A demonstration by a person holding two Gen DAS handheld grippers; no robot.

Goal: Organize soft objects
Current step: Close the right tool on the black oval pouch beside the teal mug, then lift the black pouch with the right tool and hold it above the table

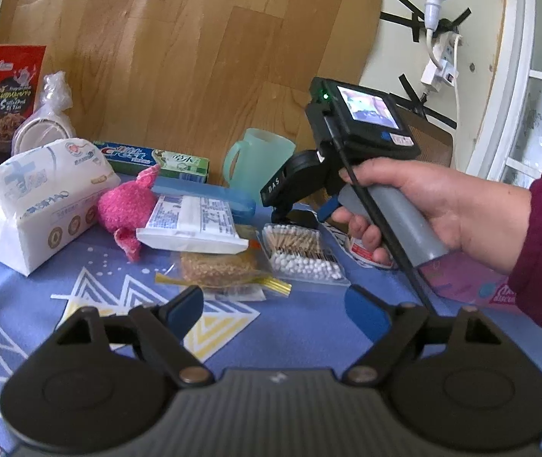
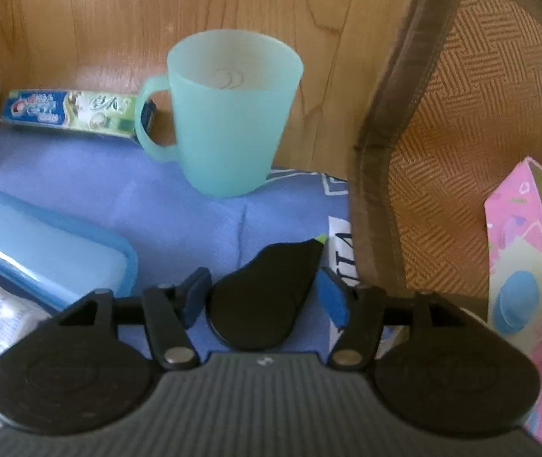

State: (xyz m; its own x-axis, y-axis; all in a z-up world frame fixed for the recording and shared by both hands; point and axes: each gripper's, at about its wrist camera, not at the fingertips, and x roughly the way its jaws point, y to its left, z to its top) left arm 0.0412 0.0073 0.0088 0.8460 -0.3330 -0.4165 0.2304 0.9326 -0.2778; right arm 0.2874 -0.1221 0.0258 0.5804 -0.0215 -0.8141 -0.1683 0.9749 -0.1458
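— Where does the pink plush toy lie?
— On the surface at eleven o'clock from the left tongs, jaws apart, empty; its long axis runs toward one o'clock.
— And the right tongs?
— Apart, straddling a black object; the left looks nearer.

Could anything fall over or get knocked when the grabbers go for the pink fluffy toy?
Maybe. The pink toy lies partly under a white packet, so pulling it could drag the packet and the cotton swabs nearby. The right gripper, jaws open, sits close to the green cup, which stands upright and might tip if bumped. The left gripper is open too, holding nothing.
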